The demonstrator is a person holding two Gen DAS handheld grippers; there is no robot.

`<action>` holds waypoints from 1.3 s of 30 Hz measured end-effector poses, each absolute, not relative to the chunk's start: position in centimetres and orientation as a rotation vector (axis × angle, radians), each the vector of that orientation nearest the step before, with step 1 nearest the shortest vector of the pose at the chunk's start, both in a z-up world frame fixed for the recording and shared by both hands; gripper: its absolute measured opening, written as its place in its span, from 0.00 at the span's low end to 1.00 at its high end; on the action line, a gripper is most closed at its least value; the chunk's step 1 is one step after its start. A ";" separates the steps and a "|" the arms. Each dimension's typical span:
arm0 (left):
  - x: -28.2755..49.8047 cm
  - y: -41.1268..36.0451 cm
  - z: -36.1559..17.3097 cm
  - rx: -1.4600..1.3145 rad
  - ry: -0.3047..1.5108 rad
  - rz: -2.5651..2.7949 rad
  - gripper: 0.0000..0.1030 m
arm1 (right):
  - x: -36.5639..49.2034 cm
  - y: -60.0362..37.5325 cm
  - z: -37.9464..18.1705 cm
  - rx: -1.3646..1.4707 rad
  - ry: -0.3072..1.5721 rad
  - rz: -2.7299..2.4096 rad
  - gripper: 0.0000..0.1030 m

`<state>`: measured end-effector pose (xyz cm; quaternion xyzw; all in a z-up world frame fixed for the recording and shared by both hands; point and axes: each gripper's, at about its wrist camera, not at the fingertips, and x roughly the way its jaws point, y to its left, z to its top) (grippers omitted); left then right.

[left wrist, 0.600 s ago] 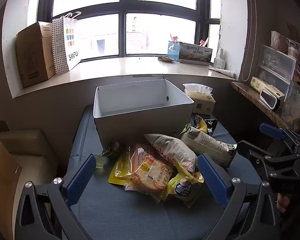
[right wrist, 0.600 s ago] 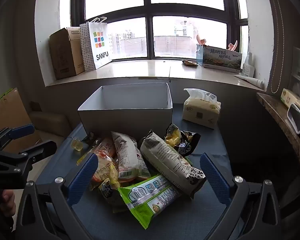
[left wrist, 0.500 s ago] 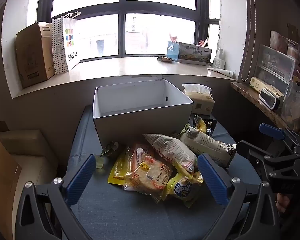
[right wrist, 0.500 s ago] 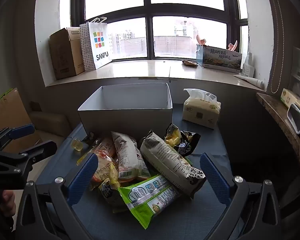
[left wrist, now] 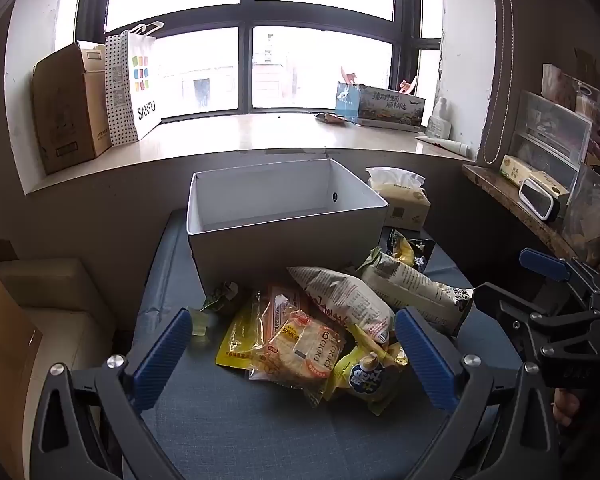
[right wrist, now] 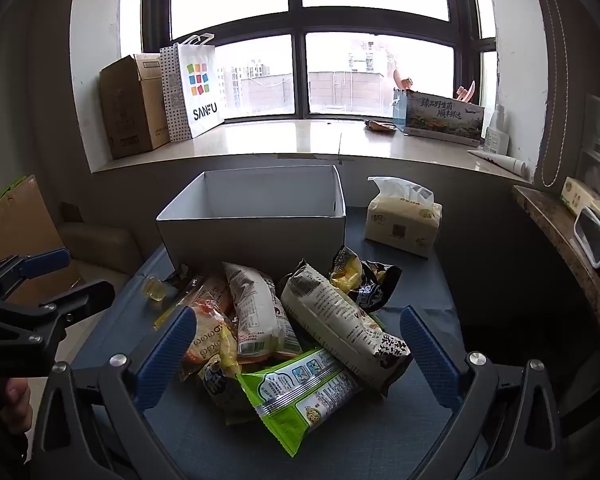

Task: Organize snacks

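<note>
- The snack packets lie in a loose heap on the blue padded bench, just in front of the near wall of the open white box, which looks empty as far as its inside shows.
- Left gripper hovers spread wide over the near side of the heap, holding nothing; right gripper is likewise spread and empty, framing the green packet.
- My judgement: all are light, air-puffed foil or plastic bags, soft and slick, with brittle contents. The rice cracker packet and the long grey-white chip bag would crush under a hard squeeze.
- Best hold is probably a crimped end seam or a narrow flat edge, not the puffed middle; top packets first, since they overlap.
- The small clear jelly cup near the bench's left edge is tiny and slippery; a fiddly pick.
- The bench cover looks soft and slightly wrinkled, so packets should not slide much.
- Room: a tissue pack stands by the box's right side; a wide windowsill carries a cardboard carton and a SANFU paper bag.
</note>
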<state>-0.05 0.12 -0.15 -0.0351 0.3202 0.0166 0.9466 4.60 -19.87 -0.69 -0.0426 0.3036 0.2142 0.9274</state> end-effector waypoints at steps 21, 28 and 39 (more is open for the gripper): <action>-0.1 0.0 -0.1 -0.069 0.653 0.031 1.00 | 4.3 -19.6 -0.6 -0.098 0.614 0.445 1.00; -0.1 0.0 -0.2 -0.068 0.654 0.033 1.00 | 4.3 -19.5 -0.6 -0.101 0.616 0.444 1.00; -0.2 -0.2 -0.2 -0.066 0.659 0.028 1.00 | 4.1 -19.5 -0.6 -0.103 0.617 0.445 1.00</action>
